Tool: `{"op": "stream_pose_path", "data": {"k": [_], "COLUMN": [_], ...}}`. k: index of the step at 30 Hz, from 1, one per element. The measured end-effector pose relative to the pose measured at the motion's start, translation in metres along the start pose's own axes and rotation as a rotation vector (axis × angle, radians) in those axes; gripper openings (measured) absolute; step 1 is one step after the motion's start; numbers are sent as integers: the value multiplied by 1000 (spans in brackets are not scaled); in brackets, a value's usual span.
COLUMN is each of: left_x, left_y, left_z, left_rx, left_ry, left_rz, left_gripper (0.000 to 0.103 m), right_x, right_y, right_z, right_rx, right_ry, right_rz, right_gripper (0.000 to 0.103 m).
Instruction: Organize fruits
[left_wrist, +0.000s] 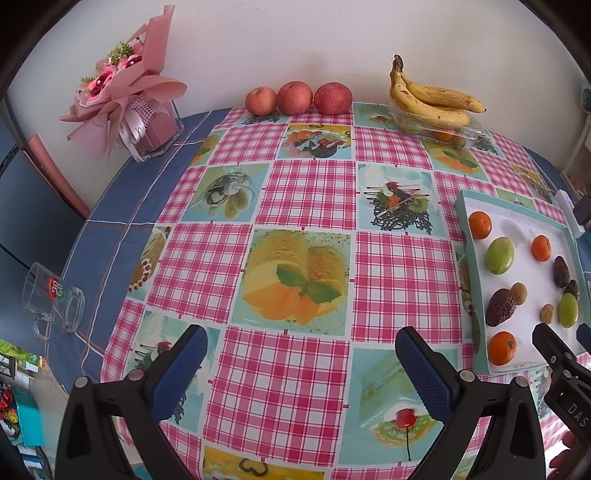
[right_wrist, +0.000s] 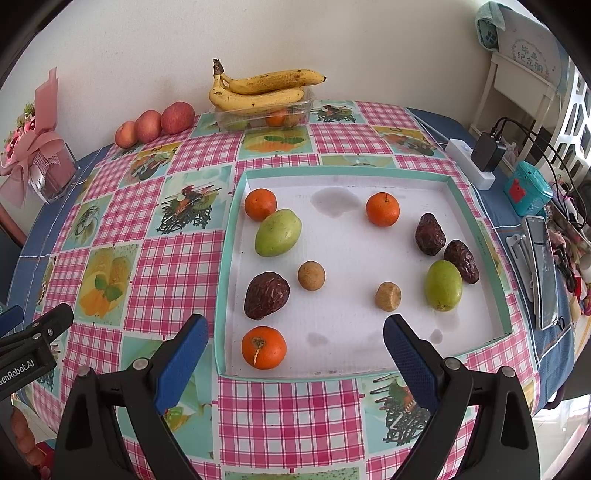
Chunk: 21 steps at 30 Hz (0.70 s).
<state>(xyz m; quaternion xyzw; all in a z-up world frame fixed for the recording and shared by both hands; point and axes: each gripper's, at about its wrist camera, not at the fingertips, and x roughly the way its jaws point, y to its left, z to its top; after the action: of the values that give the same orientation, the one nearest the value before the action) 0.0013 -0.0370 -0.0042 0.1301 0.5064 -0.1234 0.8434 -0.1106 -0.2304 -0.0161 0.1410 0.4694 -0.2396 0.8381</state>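
Right wrist view: the right gripper (right_wrist: 291, 341) hangs spread and empty over the near edge of the white tray (right_wrist: 476, 236); the fruits lie mixed inside it, a tangerine (right_wrist: 263, 347) nearest that edge, a dark date (right_wrist: 266, 295) just behind it; round fruit may roll off a careless pinch, and the low tray wall could catch a finger; the left gripper (left_wrist: 301, 363), also spread and empty, waits left of the tray; its body reads "GenRobot.AI", the right one's "DAS".
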Motion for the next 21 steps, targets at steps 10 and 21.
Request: {"op": "stream_pose_path", "data": {"k": [10,21], "left_x": [0,-5], "left_y": [1,2], "left_z": [0,-1], "left_rx": [-9,-14], "left_ry": [1,-24], "left_rz": [11,55], "left_gripper": [103,103], "right_x": [0,0], "right_y": [0,0], "right_z": [1,1], "right_rx": [0,-1], "right_ry": [1,2], "right_rz": [0,1], "right_gripper": [96,96]}}
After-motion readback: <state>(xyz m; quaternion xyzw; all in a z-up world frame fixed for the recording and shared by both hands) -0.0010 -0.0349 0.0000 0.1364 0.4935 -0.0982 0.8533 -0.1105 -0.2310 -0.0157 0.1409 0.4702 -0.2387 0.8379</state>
